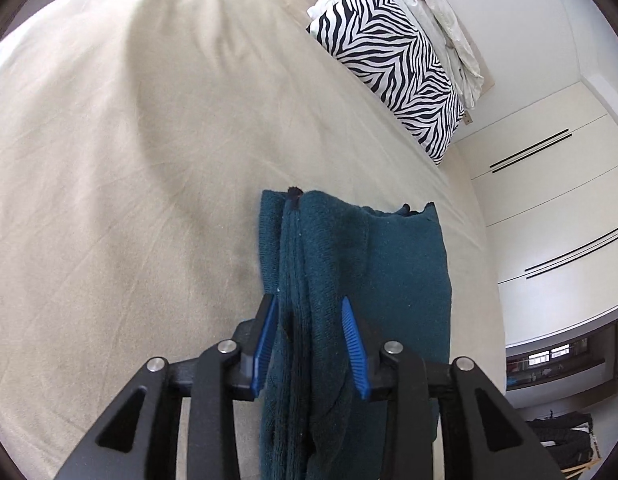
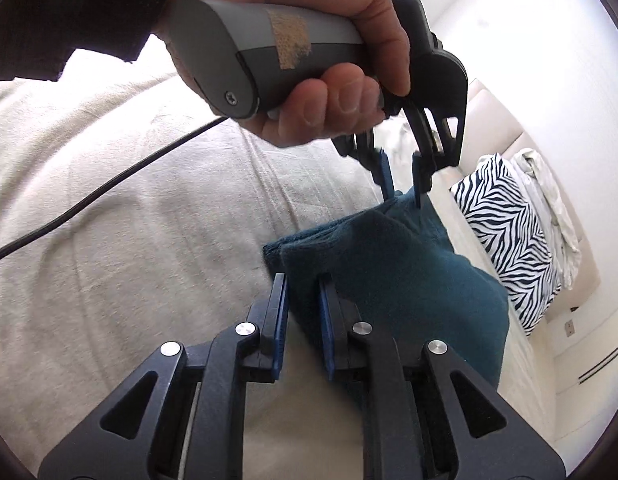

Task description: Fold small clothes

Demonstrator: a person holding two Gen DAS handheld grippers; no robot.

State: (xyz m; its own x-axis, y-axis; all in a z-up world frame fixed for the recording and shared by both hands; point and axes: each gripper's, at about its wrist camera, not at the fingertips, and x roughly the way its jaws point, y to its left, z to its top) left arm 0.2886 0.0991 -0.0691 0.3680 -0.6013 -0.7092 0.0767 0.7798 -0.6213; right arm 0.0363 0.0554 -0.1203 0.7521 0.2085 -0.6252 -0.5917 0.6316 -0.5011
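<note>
Teal knit fills the middle of both views: the small garment (image 1: 361, 264) is bunched into thick folds and lies on the bed (image 1: 129, 160), over its pale beige sheet. From the left wrist camera, the left gripper (image 1: 311, 312) straddles a ridge of those folds. Its blue-padded fingers (image 1: 351, 340) stand apart, with the cloth running up between them, and the right pad is clear of the fabric; whether the left pad touches it I cannot tell. The far edge of the garment looks ragged and uneven against the sheet.

Over to the right wrist camera, and the right gripper (image 2: 303, 300) has its fingers (image 2: 280, 320) drawn close together, clamped on a fold at the near corner of the garment (image 2: 409, 280). The teal cloth bulges out to the right of that grip. Beyond it, a hand (image 2: 321, 60) wraps the grey handle of the left gripper (image 2: 403, 194), whose tips come down onto the top edge of the cloth with a gap showing between them. A black cable (image 2: 109, 188) trails across the sheet from that handle towards the left.

A zebra-striped pillow (image 1: 393, 64) sits at the head of the bed, with crumpled white bedding (image 1: 441, 12) just behind it. White wardrobe doors (image 1: 549, 200) stand beside the bed.
</note>
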